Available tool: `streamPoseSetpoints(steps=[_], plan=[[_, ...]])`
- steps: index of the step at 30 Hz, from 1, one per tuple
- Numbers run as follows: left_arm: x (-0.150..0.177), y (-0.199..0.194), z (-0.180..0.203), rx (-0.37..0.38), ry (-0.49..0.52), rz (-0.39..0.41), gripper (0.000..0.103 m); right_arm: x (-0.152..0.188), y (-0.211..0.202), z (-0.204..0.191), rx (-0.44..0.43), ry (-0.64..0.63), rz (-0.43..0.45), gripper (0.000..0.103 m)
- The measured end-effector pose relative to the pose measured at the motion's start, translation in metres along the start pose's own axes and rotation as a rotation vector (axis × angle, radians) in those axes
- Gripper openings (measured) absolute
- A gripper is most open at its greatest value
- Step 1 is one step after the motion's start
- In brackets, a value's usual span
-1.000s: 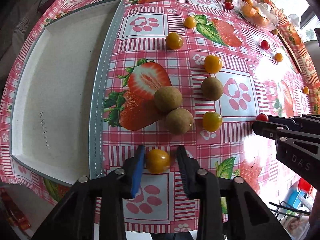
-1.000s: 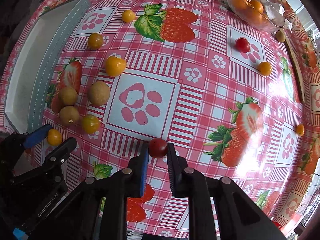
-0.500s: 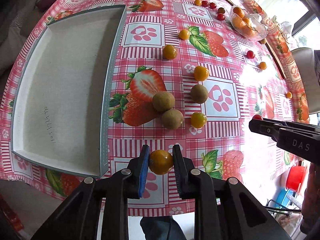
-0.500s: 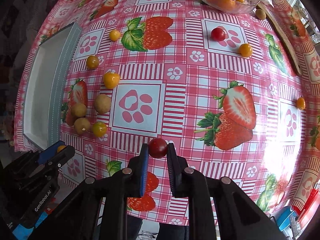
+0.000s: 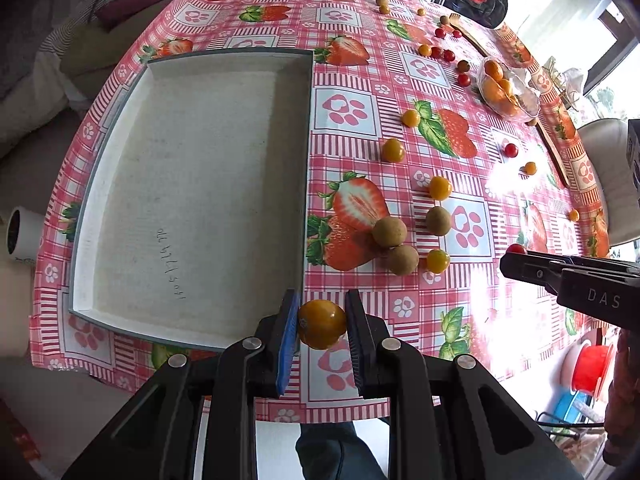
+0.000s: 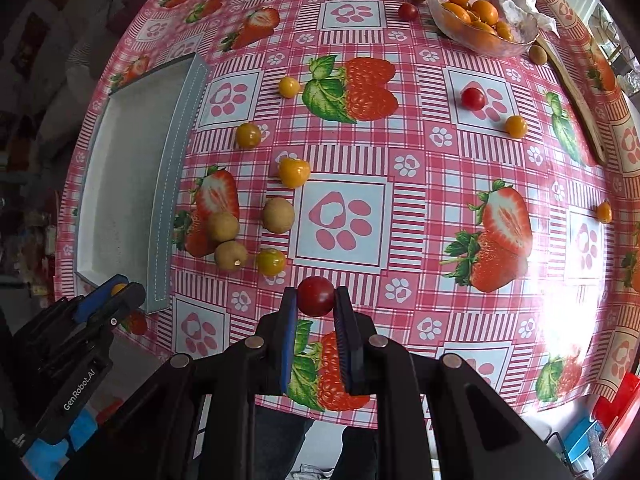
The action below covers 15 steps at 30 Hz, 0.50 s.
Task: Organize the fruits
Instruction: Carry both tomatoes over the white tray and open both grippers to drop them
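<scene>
My left gripper (image 5: 322,312) is shut on an orange cherry tomato (image 5: 321,324), held above the table near the near right corner of the grey tray (image 5: 192,184). My right gripper (image 6: 316,300) is shut on a red cherry tomato (image 6: 316,296), lifted above the tablecloth. The left gripper also shows at the lower left of the right wrist view (image 6: 116,292), and the right gripper shows at the right of the left wrist view (image 5: 520,258). Three brown longans (image 5: 390,232) and several yellow and orange tomatoes (image 5: 438,261) lie on the cloth right of the tray.
A glass bowl of oranges (image 6: 480,24) stands at the far right. Red tomatoes (image 6: 473,98) and small orange fruits (image 6: 515,126) are scattered across the cloth. A wooden utensil (image 6: 576,92) lies along the right edge. The table's near edge is just below both grippers.
Both grippers have risen from the table with their tomatoes held. The left one closed on the orange tomato and moved left toward the tray corner.
</scene>
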<state>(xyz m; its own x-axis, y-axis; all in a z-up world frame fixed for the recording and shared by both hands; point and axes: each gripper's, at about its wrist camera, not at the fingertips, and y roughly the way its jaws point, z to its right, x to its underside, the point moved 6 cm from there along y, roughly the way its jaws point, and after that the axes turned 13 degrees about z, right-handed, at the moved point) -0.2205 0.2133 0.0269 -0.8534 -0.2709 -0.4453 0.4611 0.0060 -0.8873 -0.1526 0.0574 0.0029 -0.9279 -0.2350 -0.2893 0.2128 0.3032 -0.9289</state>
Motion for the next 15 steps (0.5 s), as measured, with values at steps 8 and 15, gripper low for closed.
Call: streamPoseSetpoints(steps=[8, 15], plan=[[-0.011, 0.001, -0.065, -0.081, -0.052, 0.022, 0.025, -0.014, 0.005, -0.068, -0.068, -0.074, 0.002, 0.02], [-0.009, 0.021, -0.116, -0.158, -0.072, -0.007, 0.025, -0.026, 0.033, -0.137, -0.129, -0.148, -0.03, 0.02]])
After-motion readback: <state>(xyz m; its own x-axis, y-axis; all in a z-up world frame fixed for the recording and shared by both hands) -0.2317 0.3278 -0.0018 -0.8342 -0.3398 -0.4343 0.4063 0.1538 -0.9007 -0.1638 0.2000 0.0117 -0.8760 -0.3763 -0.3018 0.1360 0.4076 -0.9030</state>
